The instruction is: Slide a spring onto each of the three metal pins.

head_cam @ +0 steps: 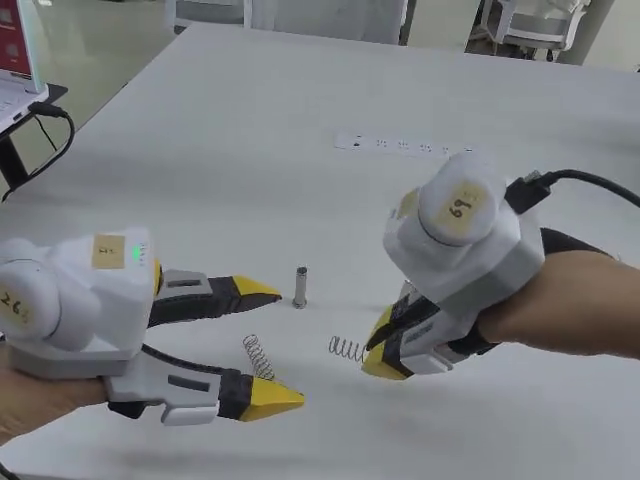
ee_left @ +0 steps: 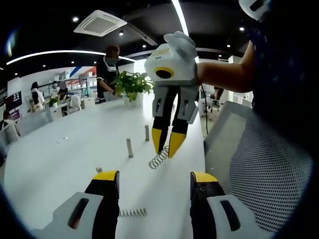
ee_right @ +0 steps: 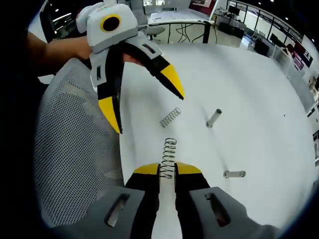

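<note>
An upright metal pin stands mid-table; it is also in the left gripper view and the right gripper view. A second pin lies flat. My right gripper is shut on one end of a spring that sticks out ahead of its tips, low over the table. My left gripper is open, and a loose spring lies on the table between its fingers. The right gripper faces it with the spring.
A white power strip lies farther back on the white table. A laptop and a black cable sit at the left edge. A mesh chair is near the table's front edge. People stand in the background.
</note>
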`<action>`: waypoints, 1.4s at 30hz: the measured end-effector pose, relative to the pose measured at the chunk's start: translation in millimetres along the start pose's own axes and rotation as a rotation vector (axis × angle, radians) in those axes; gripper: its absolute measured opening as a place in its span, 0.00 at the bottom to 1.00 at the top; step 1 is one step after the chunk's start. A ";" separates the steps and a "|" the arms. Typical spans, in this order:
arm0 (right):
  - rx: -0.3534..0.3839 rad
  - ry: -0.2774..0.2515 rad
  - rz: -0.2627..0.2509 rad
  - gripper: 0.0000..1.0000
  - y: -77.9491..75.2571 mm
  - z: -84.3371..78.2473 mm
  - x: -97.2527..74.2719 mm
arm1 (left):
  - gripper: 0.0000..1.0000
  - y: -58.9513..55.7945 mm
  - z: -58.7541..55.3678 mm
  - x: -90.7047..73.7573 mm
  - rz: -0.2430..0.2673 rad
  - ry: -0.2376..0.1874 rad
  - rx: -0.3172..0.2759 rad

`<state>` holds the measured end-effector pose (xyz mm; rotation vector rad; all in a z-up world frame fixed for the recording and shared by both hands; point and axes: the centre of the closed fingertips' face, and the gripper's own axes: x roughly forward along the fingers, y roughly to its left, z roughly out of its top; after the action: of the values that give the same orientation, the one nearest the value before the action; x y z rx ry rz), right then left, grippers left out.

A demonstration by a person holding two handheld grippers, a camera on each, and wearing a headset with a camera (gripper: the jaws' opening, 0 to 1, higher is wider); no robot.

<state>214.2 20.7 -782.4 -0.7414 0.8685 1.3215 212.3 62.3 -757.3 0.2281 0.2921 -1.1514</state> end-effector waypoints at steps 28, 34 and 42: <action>-0.202 -0.050 0.092 0.08 28.7 24.4 -10.1 | 0.13 -22.8 10.5 8.6 -0.123 -0.032 -0.006; -0.240 -0.052 0.104 0.08 33.5 25.9 -10.0 | 0.07 -26.5 10.4 9.0 -0.141 -0.032 -0.008; -0.280 -0.048 0.119 0.08 37.3 23.5 -10.9 | 0.04 -32.4 9.9 9.7 -0.168 -0.019 -0.001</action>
<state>179.5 39.9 -760.4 -0.8819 0.7053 1.5817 187.2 38.1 -752.2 0.1943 0.2996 -1.3187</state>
